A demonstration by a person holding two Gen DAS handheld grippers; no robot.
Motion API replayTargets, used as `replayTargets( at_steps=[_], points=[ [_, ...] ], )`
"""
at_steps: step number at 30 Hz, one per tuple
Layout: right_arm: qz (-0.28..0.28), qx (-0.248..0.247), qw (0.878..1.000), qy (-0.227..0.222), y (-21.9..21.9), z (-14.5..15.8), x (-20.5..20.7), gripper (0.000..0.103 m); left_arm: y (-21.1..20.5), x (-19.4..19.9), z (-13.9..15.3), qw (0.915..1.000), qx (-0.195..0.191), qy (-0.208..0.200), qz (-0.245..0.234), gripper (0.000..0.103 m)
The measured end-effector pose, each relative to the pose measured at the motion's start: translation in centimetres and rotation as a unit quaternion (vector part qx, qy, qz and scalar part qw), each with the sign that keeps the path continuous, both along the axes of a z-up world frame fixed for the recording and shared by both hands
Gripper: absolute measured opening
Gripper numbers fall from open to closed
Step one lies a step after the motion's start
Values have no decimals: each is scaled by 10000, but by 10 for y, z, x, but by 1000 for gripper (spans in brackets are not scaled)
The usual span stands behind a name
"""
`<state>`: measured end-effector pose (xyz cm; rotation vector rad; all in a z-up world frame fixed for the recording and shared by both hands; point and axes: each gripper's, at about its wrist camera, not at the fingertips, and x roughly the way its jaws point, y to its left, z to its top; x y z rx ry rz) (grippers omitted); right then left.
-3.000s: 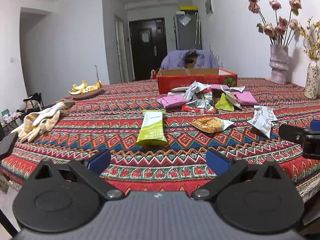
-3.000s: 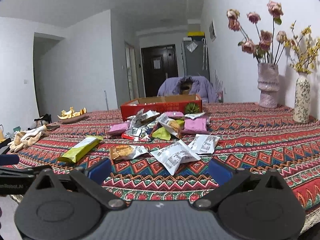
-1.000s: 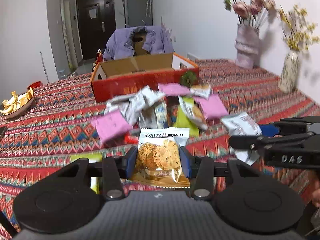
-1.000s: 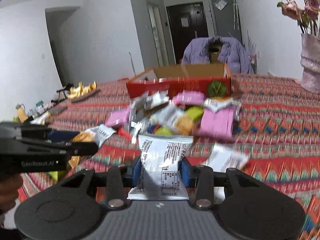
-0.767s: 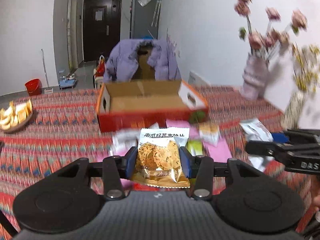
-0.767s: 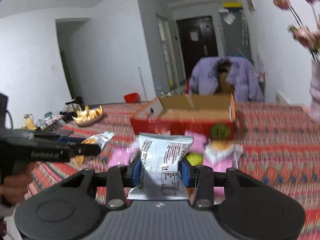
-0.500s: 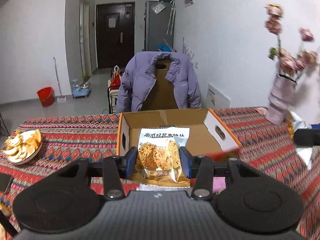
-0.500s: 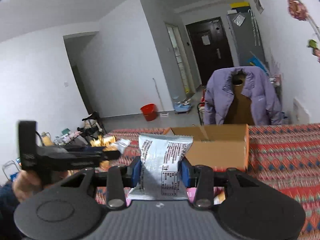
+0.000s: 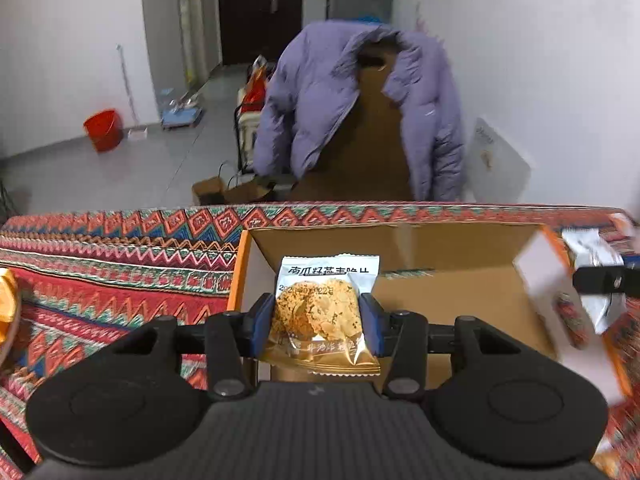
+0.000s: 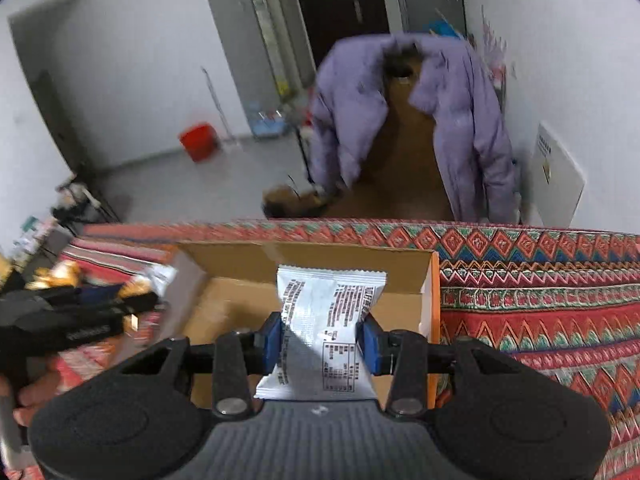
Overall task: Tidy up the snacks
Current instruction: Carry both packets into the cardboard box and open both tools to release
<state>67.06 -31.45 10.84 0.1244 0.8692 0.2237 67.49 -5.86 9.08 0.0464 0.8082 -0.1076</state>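
Observation:
My left gripper (image 9: 318, 318) is shut on a cookie packet (image 9: 320, 312), white on top and golden below, held over the left part of the open cardboard box (image 9: 452, 292). My right gripper (image 10: 322, 338) is shut on a silver snack packet (image 10: 326, 320) with black print, held over the right part of the same box (image 10: 236, 300). The box has orange outer walls and a bare brown floor. In the left wrist view the right gripper (image 9: 604, 280) and its silver packet show at the right edge. The left gripper (image 10: 76, 320), with a hand on it, shows at the left of the right wrist view.
The box stands on a table with a red patterned cloth (image 9: 108, 256), near its far edge. Beyond the edge a purple jacket (image 9: 352, 100) hangs on a chair. A red bucket (image 9: 103, 129) is on the floor. A dish of orange peel (image 9: 6, 300) sits at far left.
Both grippers have travelled forward over the snack pile to the box, each still gripping its packet. The box went from far ahead to directly under the fingertips.

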Motion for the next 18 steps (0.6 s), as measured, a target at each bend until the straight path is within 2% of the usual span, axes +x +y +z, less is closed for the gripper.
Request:
replayTargets(
  at_steps=[3,5,7,9,11,14,15,18],
  points=[
    [-141,-327,9986,382,5,-33,39,40,-7,31,-23,9993,206,291,94,47],
    [-147,-642,9967,482,12,-50,53,41,-8,41,-34,9988,349,314,137,48],
    [-96,-979,9940,474,20,-62,62,41,-11,50,-43,9986,410,300,113,53],
    [-78,-1325,9905,361,26,-71,66,58,-13,55,-49,9985,409,354,64,69],
    [-13,-1452,9891,230,29,-75,67,63,-13,56,-49,9984,390,400,56,71],
    [-33,-1395,9901,126,30,-68,60,69,-11,48,-39,9988,313,341,-138,71],
    [-45,-1328,9911,106,27,-63,62,73,-9,43,-31,9990,288,311,-168,71],
    [-74,-1103,9939,46,21,-41,48,76,-6,26,-6,9992,207,255,-243,74]
  ],
)
